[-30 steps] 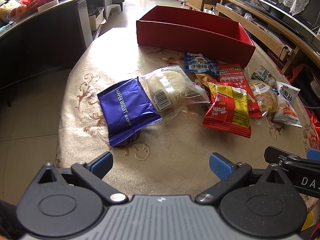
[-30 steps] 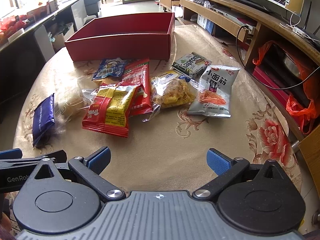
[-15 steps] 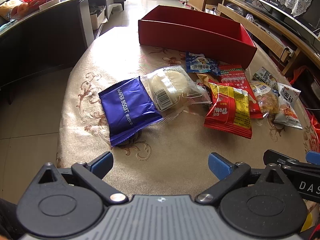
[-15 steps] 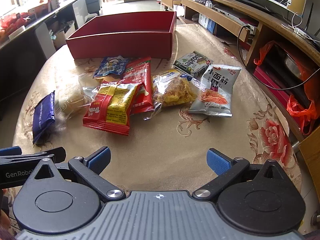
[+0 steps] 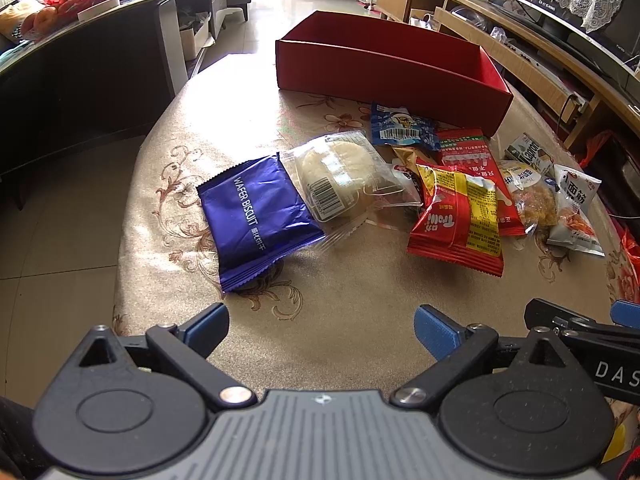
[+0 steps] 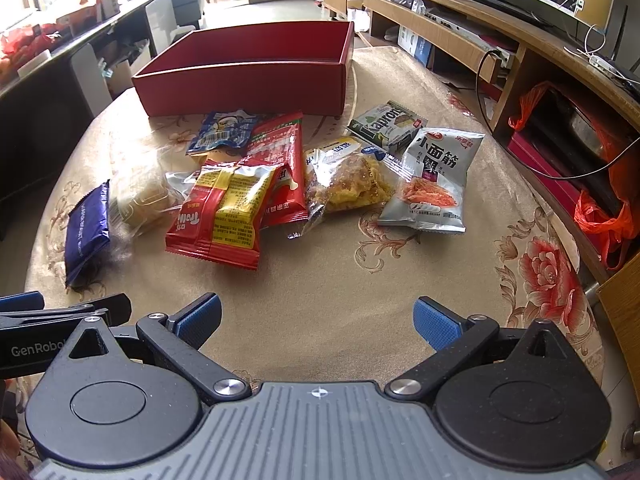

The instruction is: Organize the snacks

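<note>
Several snack packets lie in a row on a beige flowered tablecloth [image 5: 340,320] in front of an open red box [image 5: 392,76], also in the right wrist view [image 6: 244,80]. From the left: a blue wafer biscuit pack [image 5: 256,216], a clear-wrapped pastry [image 5: 340,172], a red and yellow pack [image 5: 460,216], a clear bag of fried snack [image 6: 348,180] and a silver noodle-snack bag [image 6: 432,180]. My left gripper [image 5: 322,328] is open and empty, just short of the blue pack. My right gripper [image 6: 316,318] is open and empty, near the front edge.
A small blue packet [image 6: 224,132], a long red packet [image 6: 280,160] and a green and white pack [image 6: 388,124] lie near the box. A dark counter [image 5: 80,72] stands at the left. A wooden TV shelf [image 6: 540,60] with orange bags [image 6: 600,216] runs along the right.
Both grippers have moved slightly forward toward the snacks. Their jaws stay open and no packet has moved.
</note>
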